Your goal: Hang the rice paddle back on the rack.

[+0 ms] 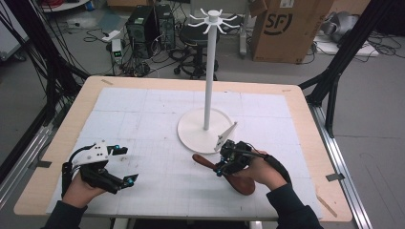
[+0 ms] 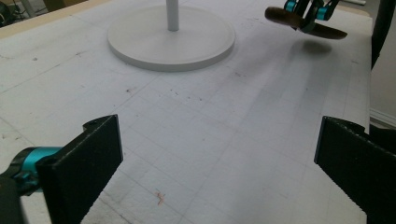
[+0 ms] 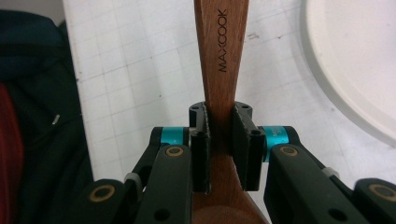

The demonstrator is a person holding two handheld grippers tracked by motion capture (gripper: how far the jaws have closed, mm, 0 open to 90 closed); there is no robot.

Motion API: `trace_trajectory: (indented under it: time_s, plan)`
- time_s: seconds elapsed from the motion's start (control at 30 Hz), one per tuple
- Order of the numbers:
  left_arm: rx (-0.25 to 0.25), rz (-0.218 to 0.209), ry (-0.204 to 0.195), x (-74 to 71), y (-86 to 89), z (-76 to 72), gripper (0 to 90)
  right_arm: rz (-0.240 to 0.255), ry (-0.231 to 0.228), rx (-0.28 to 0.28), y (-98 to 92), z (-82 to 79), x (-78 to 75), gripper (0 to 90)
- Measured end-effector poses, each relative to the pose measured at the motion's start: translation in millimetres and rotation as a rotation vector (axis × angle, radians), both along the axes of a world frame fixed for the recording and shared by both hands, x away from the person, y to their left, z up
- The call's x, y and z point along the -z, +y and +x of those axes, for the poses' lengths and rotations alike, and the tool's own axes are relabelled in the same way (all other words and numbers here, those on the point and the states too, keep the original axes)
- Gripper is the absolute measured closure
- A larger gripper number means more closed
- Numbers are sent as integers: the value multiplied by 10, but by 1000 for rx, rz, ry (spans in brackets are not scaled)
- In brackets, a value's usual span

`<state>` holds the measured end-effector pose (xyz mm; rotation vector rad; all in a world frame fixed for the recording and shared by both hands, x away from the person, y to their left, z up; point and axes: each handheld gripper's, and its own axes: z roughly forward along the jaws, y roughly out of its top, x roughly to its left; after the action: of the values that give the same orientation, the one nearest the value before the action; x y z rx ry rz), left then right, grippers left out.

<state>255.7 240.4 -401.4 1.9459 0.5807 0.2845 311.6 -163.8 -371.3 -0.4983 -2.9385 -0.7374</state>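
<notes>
The right tool (image 3: pixel 219 149) clamps a wooden spoon (image 3: pixel 222 56) at its neck, lifted near the counter's front right edge, beside the stand (image 1: pixel 206 129). Stiff, light, smooth; grip seems sound. Left tool (image 1: pixel 123 164) gapes wide, empty.

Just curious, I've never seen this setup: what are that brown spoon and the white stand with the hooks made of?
The spoon looks like wood: reddish-brown, smooth, with faint grain and the word MAXCOOK printed along its handle. The right tool is shut on its neck. The stand is plain matte white all over, pole, round base and hooks; that could be painted metal or plastic, and the look alone does not settle which.
</notes>
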Motion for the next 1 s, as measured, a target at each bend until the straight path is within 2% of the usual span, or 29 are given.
trace_trajectory:
  time_s: [0.2,0.47,1.0]
  plan:
    - [2,0,0,-1,0,2,17,50,-13,23,-175,-3,-85,788]
    - [4,-2,2,-2,-3,2,17,130,-16,33,-310,-8,-200,787]
    - [4,2,0,-1,-10,4,17,287,-81,93,-516,31,-562,787]
